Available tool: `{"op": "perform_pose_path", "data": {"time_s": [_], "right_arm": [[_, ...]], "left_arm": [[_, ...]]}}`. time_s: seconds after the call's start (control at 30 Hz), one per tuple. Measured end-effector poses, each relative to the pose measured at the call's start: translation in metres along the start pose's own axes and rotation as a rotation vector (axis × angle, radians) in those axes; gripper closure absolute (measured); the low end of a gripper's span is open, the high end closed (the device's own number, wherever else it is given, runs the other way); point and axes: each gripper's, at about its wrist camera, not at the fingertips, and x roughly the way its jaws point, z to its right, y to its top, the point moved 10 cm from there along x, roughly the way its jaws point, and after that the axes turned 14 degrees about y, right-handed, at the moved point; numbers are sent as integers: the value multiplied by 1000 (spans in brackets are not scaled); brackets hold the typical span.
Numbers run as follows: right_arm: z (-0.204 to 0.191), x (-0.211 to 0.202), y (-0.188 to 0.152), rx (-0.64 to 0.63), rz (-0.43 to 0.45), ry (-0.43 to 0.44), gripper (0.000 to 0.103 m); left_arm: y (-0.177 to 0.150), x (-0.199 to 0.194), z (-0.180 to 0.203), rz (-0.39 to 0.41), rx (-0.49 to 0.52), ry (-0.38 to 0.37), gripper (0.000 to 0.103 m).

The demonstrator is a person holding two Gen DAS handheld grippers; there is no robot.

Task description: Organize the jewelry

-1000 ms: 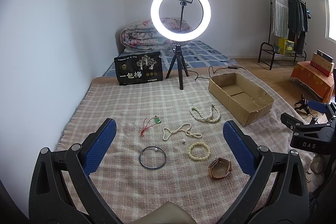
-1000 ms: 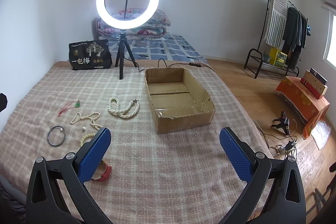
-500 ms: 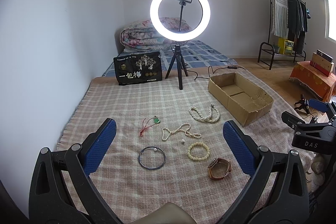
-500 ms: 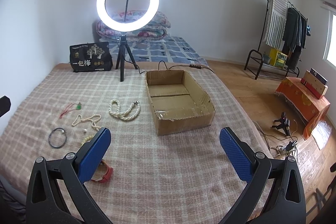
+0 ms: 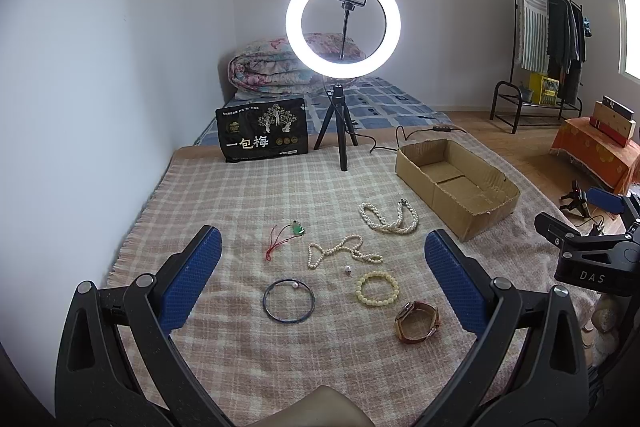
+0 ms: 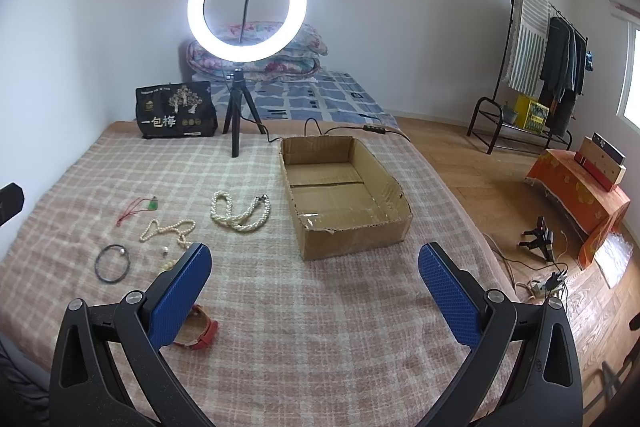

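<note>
here, nothing is sorted yet: the cardboard box (image 6: pixel 344 195) is empty, while the pearl necklace (image 5: pixel 388 219), bead bracelet (image 5: pixel 377 287), bangle (image 5: pixel 289 301) and watch (image 5: pixel 418 315) lie on the blanket (image 5: pixel 248 203). left gripper (image 5: pixel 322 267) and right gripper (image 6: pixel 314 281) hover with jaws apart, empty.

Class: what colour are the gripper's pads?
Blue, textured pads on the left gripper; clearest in the left wrist view.

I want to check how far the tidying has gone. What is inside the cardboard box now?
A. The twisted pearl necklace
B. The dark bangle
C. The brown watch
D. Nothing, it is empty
D: the cardboard box shows only its bare bottom flaps, while the twisted pearl necklace, the dark bangle and the brown watch all lie on the checked blanket outside it.
</note>
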Motion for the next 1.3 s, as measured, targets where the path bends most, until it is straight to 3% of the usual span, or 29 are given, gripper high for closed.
{"op": "perform_pose_path", "data": {"time_s": [0.97, 1.3], "right_arm": [[-6, 8, -1, 6, -11, 12, 0], [-4, 25, -3, 32, -46, 21, 0]], "left_arm": [[-1, 0, 1, -3, -3, -2, 0], [3, 5, -9, -22, -9, 34, 0]]}}
